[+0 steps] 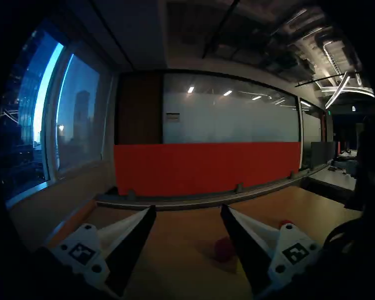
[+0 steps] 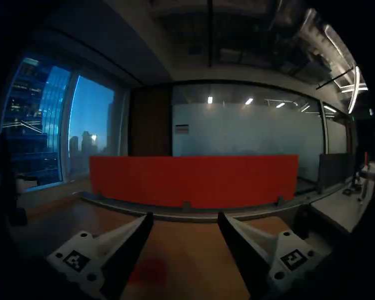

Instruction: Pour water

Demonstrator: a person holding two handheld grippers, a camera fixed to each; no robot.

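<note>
In the left gripper view my left gripper [image 1: 187, 215] is open above a wooden desk [image 1: 187, 235], nothing between its fingers. A small dark red round thing [image 1: 223, 248] sits on the desk just inside the right finger [image 1: 242, 240]; another red bit [image 1: 286, 222] peeks over that finger. In the right gripper view my right gripper [image 2: 185, 220] is open too, held over the same kind of wooden top [image 2: 187, 250]. A blurred red patch [image 2: 148, 271] lies on the wood close to the left finger [image 2: 127, 245]. The room is dim, so I cannot tell what the red things are.
A red divider panel [image 1: 207, 167] stands along the desk's far edge, with a frosted glass wall [image 1: 232, 112] behind it. Large windows [image 1: 52, 125] run along the left. More desks [image 1: 337, 175] with dark items sit at the right.
</note>
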